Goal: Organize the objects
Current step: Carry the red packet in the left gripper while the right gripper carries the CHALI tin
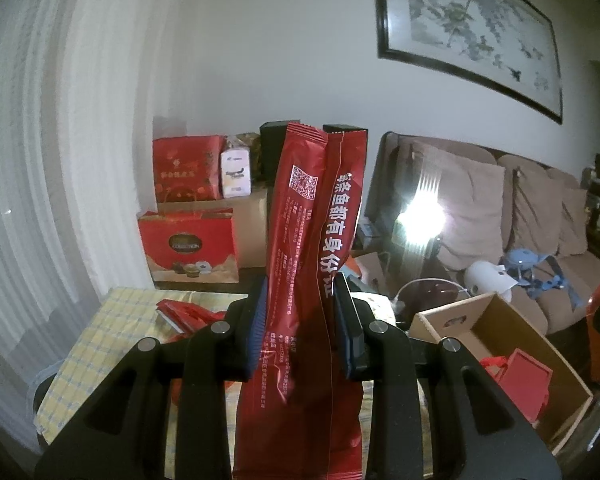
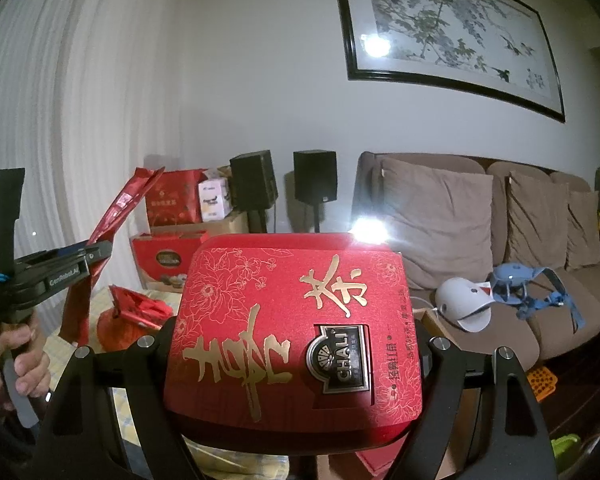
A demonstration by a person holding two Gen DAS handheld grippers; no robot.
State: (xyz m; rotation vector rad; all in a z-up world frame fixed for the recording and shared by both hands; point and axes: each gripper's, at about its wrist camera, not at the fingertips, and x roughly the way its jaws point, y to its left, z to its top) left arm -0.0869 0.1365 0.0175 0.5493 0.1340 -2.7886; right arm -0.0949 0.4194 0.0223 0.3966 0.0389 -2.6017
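In the left wrist view a long red foil packet (image 1: 312, 208) with white print stands upright, and my left gripper (image 1: 302, 320) is shut on its lower half, blue pads (image 1: 258, 320) pressing both sides. The right wrist view shows the same packet (image 2: 112, 220) tilted at the far left, with the left gripper (image 2: 96, 256) and the hand (image 2: 24, 360) that holds it. A wide red tea box (image 2: 296, 332) with gold lettering fills the middle there. My right gripper (image 2: 296, 344) is shut on its two sides, its fingertips hidden by the box.
An open cardboard box (image 1: 500, 344) with red items inside stands at the right. A yellow checked tablecloth (image 1: 100, 332) carries more red packets (image 2: 136, 308). Red gift bags (image 1: 188, 248), two black speakers (image 2: 316, 176) and a brown sofa (image 2: 500, 220) lie beyond.
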